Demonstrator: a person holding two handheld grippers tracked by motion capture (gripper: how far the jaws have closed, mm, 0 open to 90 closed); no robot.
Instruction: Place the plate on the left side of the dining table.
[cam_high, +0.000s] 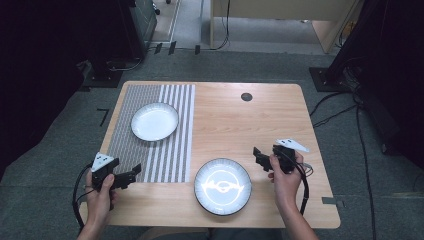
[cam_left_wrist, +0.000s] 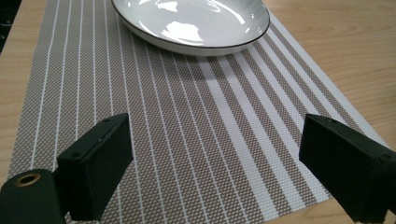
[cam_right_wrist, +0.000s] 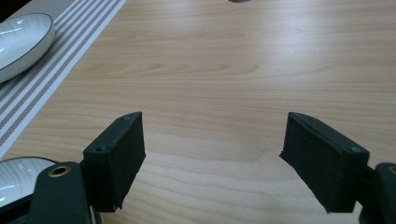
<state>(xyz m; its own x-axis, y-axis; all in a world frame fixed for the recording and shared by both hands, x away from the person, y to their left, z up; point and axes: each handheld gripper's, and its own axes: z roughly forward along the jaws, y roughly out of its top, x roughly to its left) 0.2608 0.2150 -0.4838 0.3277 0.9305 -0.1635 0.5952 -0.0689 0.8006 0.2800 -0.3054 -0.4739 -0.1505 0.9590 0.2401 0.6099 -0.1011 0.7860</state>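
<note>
Near plate (cam_high: 222, 186): bare wood, front edge, just left of right gripper (cam_high: 260, 158); jaws wide, empty. Left gripper (cam_high: 131, 176): wide, empty, over mat (cam_high: 170, 150). Risk: glossy rim slipping from pads, plate sliding off table (cam_high: 280, 110)

A: The far plate (cam_left_wrist: 191, 23) is running off the top edge in the left gripper view, its back rim cut away.

B: And the near plate (cam_right_wrist: 14, 179) is just peeking into the right gripper view's lower left corner, sitting mostly behind the black jaw.
</note>
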